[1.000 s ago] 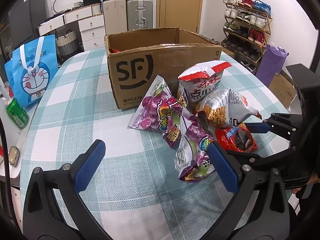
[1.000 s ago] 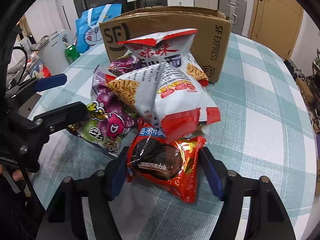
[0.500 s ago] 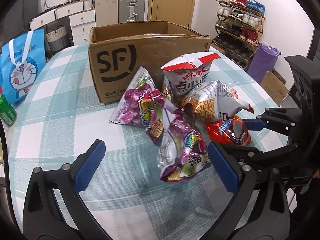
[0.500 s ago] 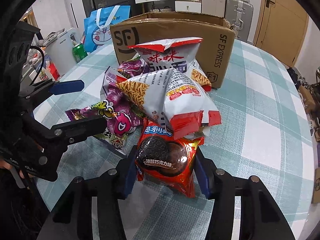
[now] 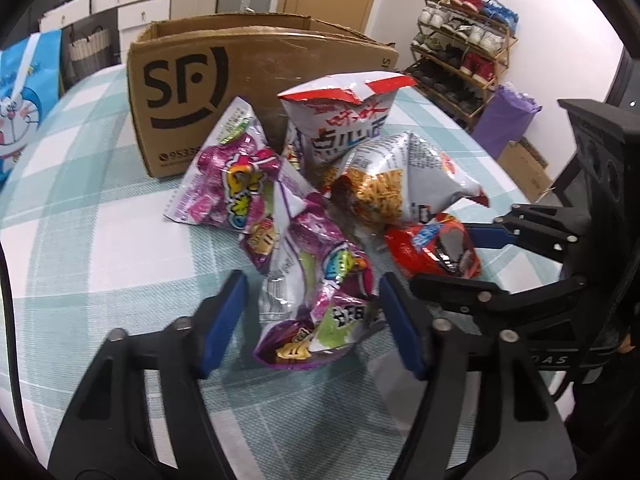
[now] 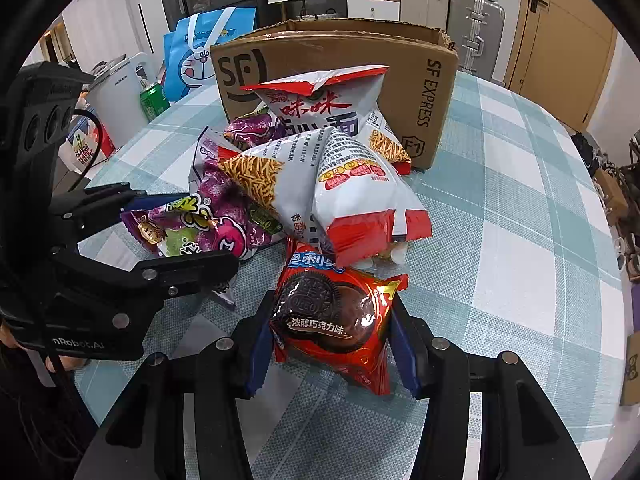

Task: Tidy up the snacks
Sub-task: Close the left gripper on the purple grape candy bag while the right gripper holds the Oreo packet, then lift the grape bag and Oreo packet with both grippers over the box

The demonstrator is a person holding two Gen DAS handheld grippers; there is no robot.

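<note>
Snacks in crinkly foil bags lie heaped on the checked teal-and-white tabletop, just in front of an open brown cardboard box near its far edge.

Left tongs: jaws have just been closing around a purple-and-green crumpled candy bag; the right pad looks to meet the foil, a gap shows at the left pad, so not yet a grip.

Right tongs: narrowed and clamped on a red glossy cookie packet, both blue pads against its sides. Packet sits at the near end of the heap, partly under a white-and-red noodle-snack bag.

Step in hand, by my reading: picking, both hands at once. Next move likely calls for the left to finish its pinch, then lift each bag clear without dragging its neighbours and carry it over the box rim.

Writing: "SF" and "SF EXPRESS" on box; "OREO" embossed on pictured cookie; Chinese characters on bags.
</note>
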